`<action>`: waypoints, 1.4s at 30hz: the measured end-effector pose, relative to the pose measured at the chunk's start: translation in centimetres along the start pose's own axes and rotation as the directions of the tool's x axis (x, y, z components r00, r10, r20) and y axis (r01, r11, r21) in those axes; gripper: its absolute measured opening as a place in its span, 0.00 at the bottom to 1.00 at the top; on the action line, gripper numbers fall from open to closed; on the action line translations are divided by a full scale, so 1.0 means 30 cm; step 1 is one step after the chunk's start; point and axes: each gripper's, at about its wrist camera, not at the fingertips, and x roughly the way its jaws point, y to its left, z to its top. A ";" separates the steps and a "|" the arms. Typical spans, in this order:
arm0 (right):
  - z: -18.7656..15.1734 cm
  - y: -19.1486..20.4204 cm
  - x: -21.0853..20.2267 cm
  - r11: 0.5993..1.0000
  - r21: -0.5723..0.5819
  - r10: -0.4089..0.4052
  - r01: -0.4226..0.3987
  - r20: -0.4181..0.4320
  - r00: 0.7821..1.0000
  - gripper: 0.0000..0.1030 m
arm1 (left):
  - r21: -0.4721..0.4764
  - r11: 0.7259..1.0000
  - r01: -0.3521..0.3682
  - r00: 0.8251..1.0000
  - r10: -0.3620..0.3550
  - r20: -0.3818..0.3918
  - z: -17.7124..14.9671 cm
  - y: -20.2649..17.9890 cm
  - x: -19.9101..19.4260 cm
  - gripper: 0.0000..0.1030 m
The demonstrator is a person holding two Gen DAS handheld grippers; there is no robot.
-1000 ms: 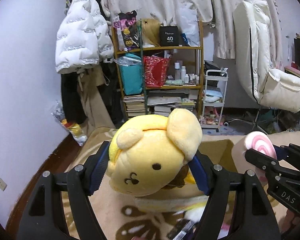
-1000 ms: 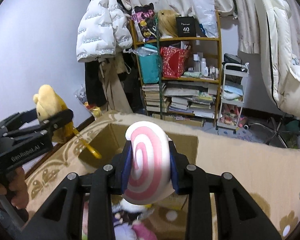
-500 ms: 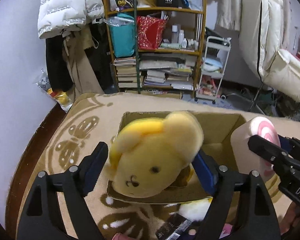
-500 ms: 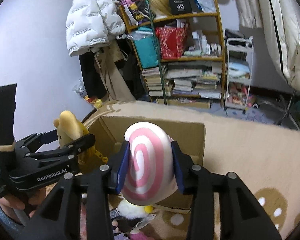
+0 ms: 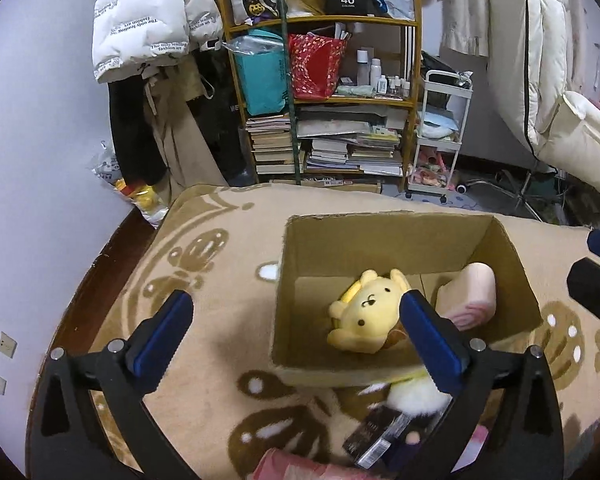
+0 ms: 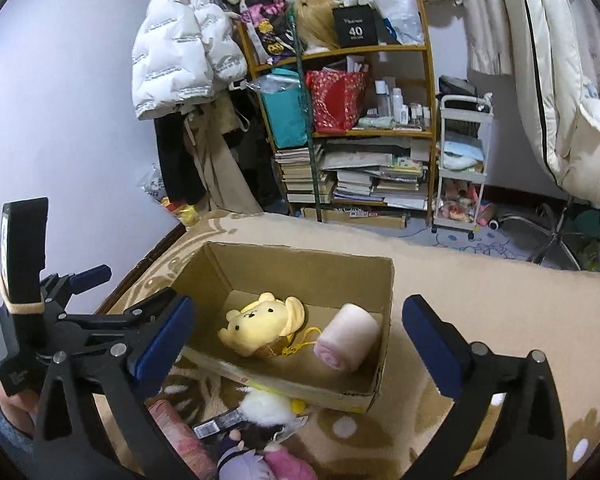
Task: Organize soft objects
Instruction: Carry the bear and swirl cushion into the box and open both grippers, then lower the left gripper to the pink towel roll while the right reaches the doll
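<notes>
An open cardboard box (image 5: 388,236) (image 6: 300,264) stands on a tan patterned blanket. Inside lie a yellow plush dog (image 5: 366,316) (image 6: 260,322) and, to its right, a pink-and-white swirl roll plush (image 5: 470,300) (image 6: 348,342). My left gripper (image 5: 296,338) is open and empty above the box's near-left edge; it also shows at the left of the right wrist view (image 6: 100,312). My right gripper (image 6: 300,344) is open and empty above the box; part of it shows at the right edge of the left wrist view (image 5: 596,280).
More soft toys lie on the blanket in front of the box: a white plush (image 6: 266,406), a purple-haired doll (image 6: 240,462), a pink item (image 6: 180,436) and a dark packet (image 5: 376,436). A cluttered bookshelf (image 5: 324,92), trolley (image 5: 436,128) and white chair (image 5: 560,80) stand behind.
Both grippers have opened. The yellow plush dog and the swirl roll have dropped from the jaws into the box. Both views now look down on the box from higher up.
</notes>
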 end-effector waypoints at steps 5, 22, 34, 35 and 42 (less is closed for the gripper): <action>-0.024 0.025 -0.063 0.999 -0.032 -0.023 0.023 -0.002 1.000 1.00 | -0.020 1.000 -0.001 1.000 0.001 -0.006 -0.037 0.048 -0.087 0.99; -0.204 0.123 -0.251 0.994 -0.096 -0.046 0.050 0.044 0.998 1.00 | -0.087 0.996 -0.021 1.000 0.020 -0.014 -0.216 0.139 -0.312 0.99; -0.321 0.177 -0.238 0.992 -0.116 -0.037 0.038 0.011 0.999 1.00 | -0.138 0.989 -0.044 0.997 0.035 -0.067 -0.341 0.138 -0.237 0.99; -0.331 0.177 -0.230 0.992 -0.117 -0.037 0.037 0.003 0.999 1.00 | -0.143 0.989 -0.045 0.996 0.034 -0.077 -0.351 0.138 -0.221 0.99; -0.385 0.162 -0.144 0.996 -0.091 -0.017 0.010 -0.072 0.997 1.00 | -0.171 0.984 -0.056 0.989 0.031 -0.145 -0.416 0.138 -0.116 0.99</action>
